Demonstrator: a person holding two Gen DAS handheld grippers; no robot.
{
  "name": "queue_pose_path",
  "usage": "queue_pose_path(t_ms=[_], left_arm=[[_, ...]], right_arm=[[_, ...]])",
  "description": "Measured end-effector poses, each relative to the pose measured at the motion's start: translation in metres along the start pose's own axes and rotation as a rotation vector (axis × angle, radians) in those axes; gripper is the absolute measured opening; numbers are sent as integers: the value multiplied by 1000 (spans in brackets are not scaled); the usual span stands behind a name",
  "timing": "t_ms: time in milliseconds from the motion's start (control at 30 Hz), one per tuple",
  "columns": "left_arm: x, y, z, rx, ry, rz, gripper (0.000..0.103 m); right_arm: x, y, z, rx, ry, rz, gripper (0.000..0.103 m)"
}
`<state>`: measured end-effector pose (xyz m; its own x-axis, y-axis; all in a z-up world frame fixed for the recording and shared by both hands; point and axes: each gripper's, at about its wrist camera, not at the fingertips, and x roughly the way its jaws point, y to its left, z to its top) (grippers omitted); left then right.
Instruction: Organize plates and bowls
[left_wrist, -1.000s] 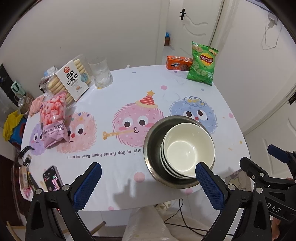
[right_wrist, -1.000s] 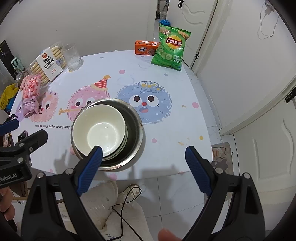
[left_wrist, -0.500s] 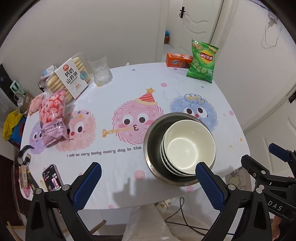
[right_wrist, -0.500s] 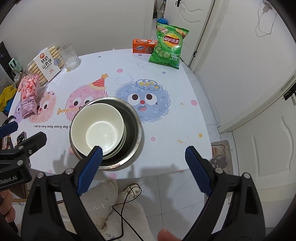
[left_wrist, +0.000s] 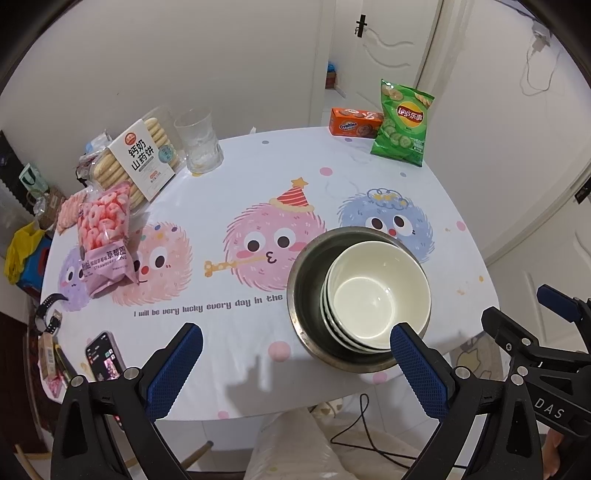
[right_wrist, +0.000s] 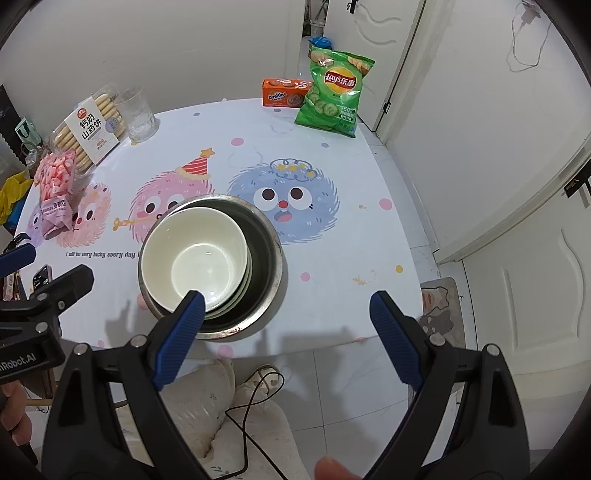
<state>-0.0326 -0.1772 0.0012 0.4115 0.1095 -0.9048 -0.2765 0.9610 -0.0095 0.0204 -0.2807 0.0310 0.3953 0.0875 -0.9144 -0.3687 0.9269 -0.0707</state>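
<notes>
A stack of white bowls sits inside a steel bowl near the table's front edge; both show in the right wrist view too, the white bowls and the steel bowl. My left gripper is open and empty, held above the front edge just left of the bowls. My right gripper is open and empty, held above the front edge just right of the bowls. The right gripper also shows at the left wrist view's right edge.
The round table has a cartoon cloth. At the left are a biscuit box, a pink snack bag, a glass and a phone. At the back are an orange box and a green chip bag.
Both grippers have drawn back and up slightly from the table; the bowls look a little farther away. Nothing on the table has moved.
</notes>
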Motion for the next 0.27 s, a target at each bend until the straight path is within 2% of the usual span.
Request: queue_pose_path(t_ms=[267], left_arm=[[-4, 0, 1, 7, -19, -9, 103]], right_arm=[[-2, 0, 1, 1, -3, -2, 91]])
